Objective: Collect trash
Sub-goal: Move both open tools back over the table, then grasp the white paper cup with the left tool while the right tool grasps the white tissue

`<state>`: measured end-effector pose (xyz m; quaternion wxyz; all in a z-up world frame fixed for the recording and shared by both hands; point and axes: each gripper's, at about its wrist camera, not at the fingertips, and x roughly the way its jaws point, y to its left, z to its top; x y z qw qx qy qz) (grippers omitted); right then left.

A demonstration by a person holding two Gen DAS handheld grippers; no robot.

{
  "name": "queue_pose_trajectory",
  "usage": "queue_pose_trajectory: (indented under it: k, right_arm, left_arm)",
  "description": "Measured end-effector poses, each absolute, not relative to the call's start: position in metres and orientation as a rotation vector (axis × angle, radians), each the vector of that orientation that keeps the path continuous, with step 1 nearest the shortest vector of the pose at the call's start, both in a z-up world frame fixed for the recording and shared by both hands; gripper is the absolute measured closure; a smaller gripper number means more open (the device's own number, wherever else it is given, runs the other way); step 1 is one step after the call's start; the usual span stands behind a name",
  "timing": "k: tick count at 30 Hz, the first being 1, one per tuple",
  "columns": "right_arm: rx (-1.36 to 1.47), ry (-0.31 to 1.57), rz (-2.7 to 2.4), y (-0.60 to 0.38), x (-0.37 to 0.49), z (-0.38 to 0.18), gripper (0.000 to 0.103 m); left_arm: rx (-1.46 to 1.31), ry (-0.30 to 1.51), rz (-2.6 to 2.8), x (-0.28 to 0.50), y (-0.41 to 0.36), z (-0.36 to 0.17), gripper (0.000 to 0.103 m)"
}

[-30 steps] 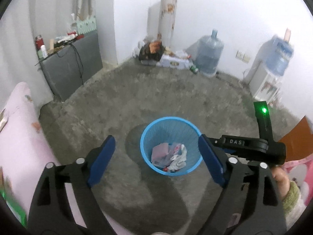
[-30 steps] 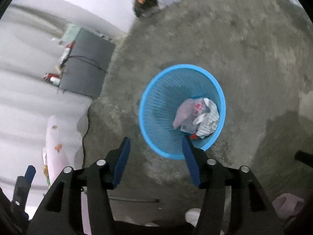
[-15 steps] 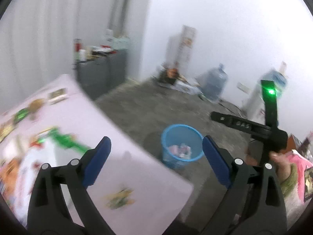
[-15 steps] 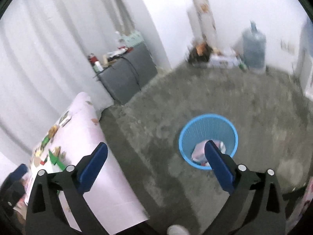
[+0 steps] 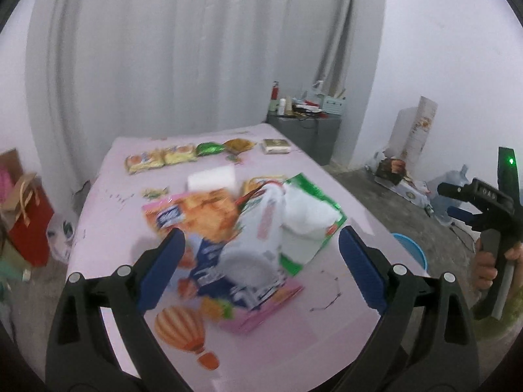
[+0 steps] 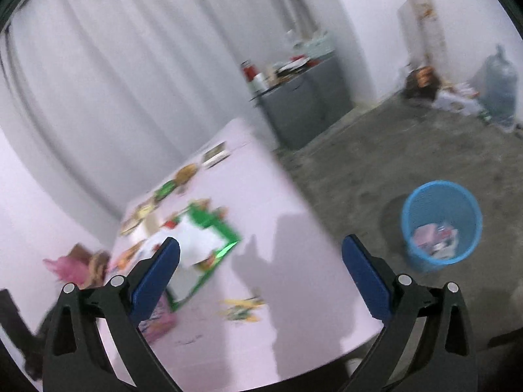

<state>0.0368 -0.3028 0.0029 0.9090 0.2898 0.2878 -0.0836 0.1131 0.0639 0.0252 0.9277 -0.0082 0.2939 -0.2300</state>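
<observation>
My left gripper [image 5: 261, 268] is open and empty above a heap of trash on the pink table [image 5: 327, 176]: a white cup or bottle lying on its side [image 5: 251, 248], a crumpled white tissue [image 5: 307, 209], a green packet [image 5: 313, 183] and an orange snack wrapper [image 5: 202, 212]. My right gripper [image 6: 261, 274] is open and empty over the table's near right part; it also shows in the left wrist view [image 5: 490, 215]. The blue bin [image 6: 441, 225] with trash inside stands on the floor to the right of the table. A small yellow-green wrapper [image 6: 243, 307] lies near the right gripper.
Several more snack packets [image 5: 163, 160] lie in a row at the table's far side. A grey cabinet [image 5: 310, 124] with bottles stands by the curtain. Bags [image 5: 26, 215] stand on the floor left of the table. Water jugs [image 6: 497, 81] and boxes are along the far wall.
Both grippers have swung up and left from over the blue bin to the pink table. The trash heap is now in front of the left gripper. Both stay open.
</observation>
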Motion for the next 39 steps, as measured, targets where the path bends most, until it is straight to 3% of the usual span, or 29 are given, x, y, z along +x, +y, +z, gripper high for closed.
queue_pose_trajectory:
  k: [7,24,30,34,39]
  right_arm:
    - [0.673,0.658,-0.025,-0.278,0.060,-0.009,0.007]
    - [0.894,0.906,0.208,-0.267,0.170,-0.082,0.056]
    - [0.836,0.930,0.190,-0.263,0.183,-0.082,0.058]
    - [0.837,0.936,0.176,-0.267,0.186,-0.082,0.058]
    - [0.841,0.932,0.167,-0.270,0.188,-0.082,0.058]
  left_arm:
    - [-0.021,0.604,-0.504,0.119,0.065,0.006,0.012]
    - [0.014,0.574,-0.523,0.147,0.052,-0.012,0.012]
    - [0.009,0.603,-0.551,0.203,0.065,0.021,0.012]
    - [-0.011,0.755,-0.631,0.273,0.054,0.032,0.012]
    - [0.054,0.973,-0.554,0.358,0.021,0.004,0.012]
